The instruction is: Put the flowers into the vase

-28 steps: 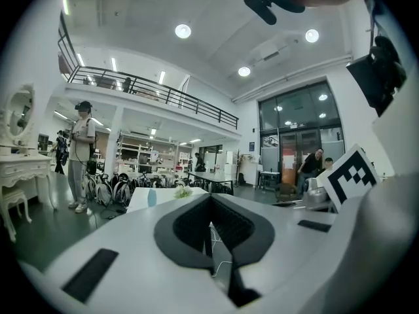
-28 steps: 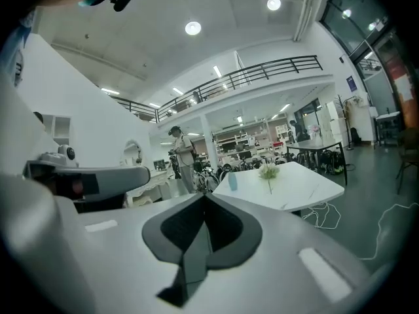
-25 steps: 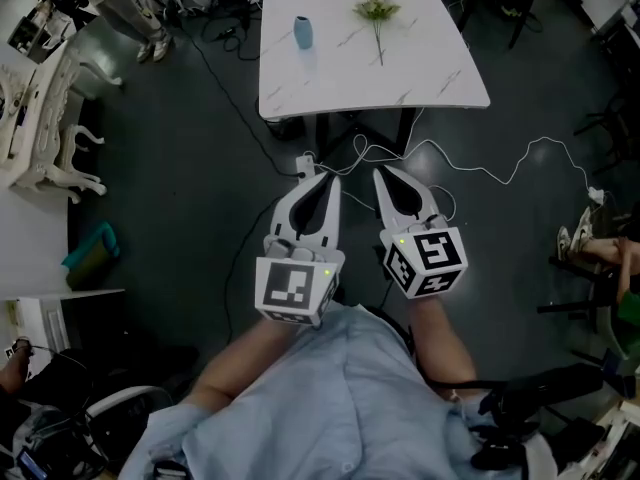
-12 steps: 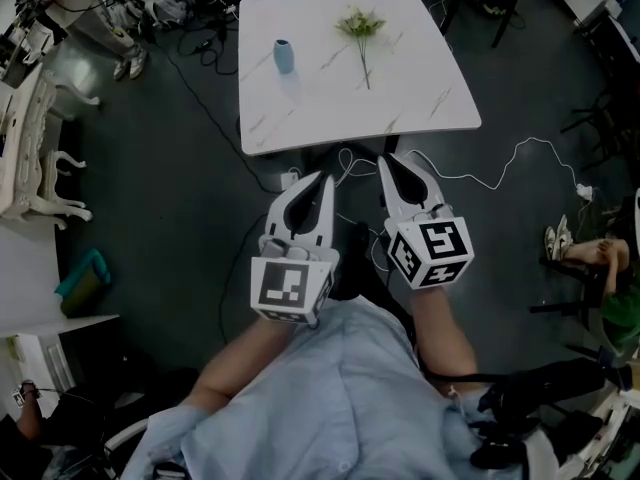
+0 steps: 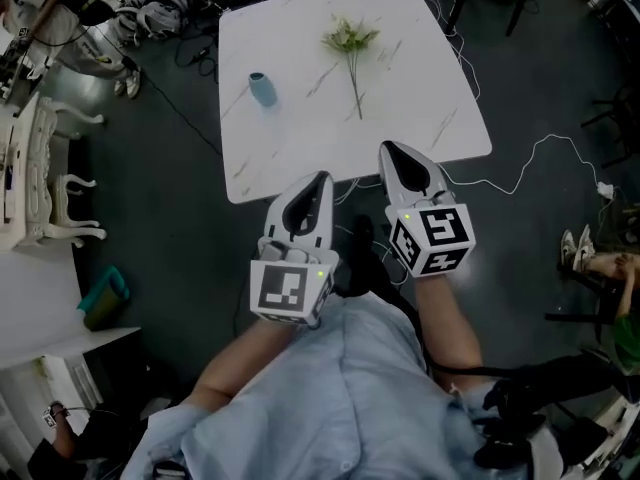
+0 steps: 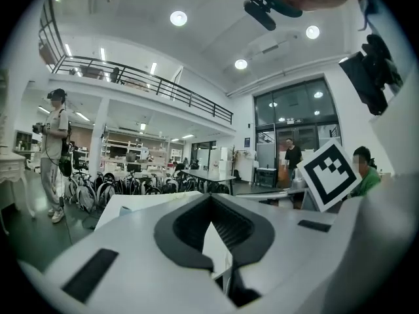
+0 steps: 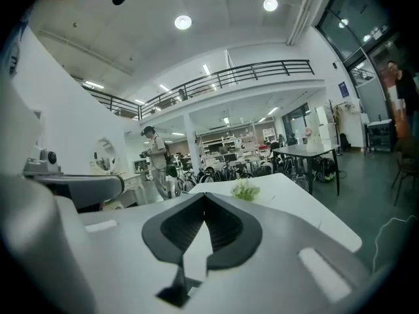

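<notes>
the left tool (image 5: 320, 180) has its two jaws pressed together with nothing between them. the right tool (image 5: 391, 150) is the same, closed on empty air. the person holds both out in front, side by side, marker cubes toward the body. seen from above, the left tip comes just to the near edge of the white marbled table (image 5: 290, 158) and the right tip reaches a little over that edge.

further out on the table, a small blue vase (image 5: 262, 89) stands upright on the left part. the flowers (image 5: 349, 43) lie flat near the far middle, blooms away from the person and stem pointing back toward the tools, well apart from the vase. neither tool touches them.

a white cable (image 5: 520, 168) snakes over the dark floor on the right, and white carved furniture (image 5: 40, 168) stands off to the left.
</notes>
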The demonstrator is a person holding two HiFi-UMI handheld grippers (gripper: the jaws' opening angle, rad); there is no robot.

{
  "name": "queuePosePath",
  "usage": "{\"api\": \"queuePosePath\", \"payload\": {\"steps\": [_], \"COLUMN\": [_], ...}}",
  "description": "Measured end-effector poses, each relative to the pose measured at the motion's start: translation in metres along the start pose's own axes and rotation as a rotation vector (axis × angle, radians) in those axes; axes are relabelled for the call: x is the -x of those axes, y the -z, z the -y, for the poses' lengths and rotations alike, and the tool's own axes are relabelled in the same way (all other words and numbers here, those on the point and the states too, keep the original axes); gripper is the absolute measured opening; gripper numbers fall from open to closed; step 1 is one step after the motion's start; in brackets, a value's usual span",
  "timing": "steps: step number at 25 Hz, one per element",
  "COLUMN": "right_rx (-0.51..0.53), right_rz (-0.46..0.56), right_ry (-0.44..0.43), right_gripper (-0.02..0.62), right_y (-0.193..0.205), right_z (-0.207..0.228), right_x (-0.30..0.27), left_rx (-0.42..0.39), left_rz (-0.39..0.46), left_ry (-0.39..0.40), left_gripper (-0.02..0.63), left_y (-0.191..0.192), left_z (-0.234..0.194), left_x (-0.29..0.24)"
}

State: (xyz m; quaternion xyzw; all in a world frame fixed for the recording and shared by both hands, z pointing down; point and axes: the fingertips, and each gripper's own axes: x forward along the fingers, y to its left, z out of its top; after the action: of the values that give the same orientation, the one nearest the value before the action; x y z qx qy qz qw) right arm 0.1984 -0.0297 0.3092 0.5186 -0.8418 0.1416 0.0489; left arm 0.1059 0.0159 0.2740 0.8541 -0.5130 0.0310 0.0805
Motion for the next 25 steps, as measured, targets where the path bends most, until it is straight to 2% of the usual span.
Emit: {"api": "queuePosePath", "payload": {"steps": [7, 12, 19, 24, 25], "right_rx": [-0.037, -0.016, 0.022, 0.010, 0.001], "right_rz": [-0.047, -0.092, -0.170, -0.256, -0.276], "right_ry": [-0.033, -0.052, -0.031, -0.009, -0.009], "right_gripper": [0.003, 0.003, 0.015, 0.037, 0.064], "right_y": [-0.004, -0.008, -0.004, 0.020, 0.027], "right_z": [0.054, 0.072, 0.089, 0.095, 0.096], "right_x": [-0.065, -0.098, -0.160, -0.206, -0.214], "left_rx": [-0.041, 0.000, 0.045, 0.104, 0.119], "left_rz": [-0.002, -0.032, -0.010, -0.043, -0.054], "left_ry": [-0.005, -0.062, -0.112, -0.077, -0.075], "left_gripper": [0.005, 0.005, 0.005, 0.005, 0.005], "left_y": [-0.023, -0.026, -0.028, -0.008, -0.004], "left_z": [-0.004, -0.024, -0.079, -0.108, -0.114], "left_x": [-0.083, -0.107, -0.130, -0.146, -0.147]}}
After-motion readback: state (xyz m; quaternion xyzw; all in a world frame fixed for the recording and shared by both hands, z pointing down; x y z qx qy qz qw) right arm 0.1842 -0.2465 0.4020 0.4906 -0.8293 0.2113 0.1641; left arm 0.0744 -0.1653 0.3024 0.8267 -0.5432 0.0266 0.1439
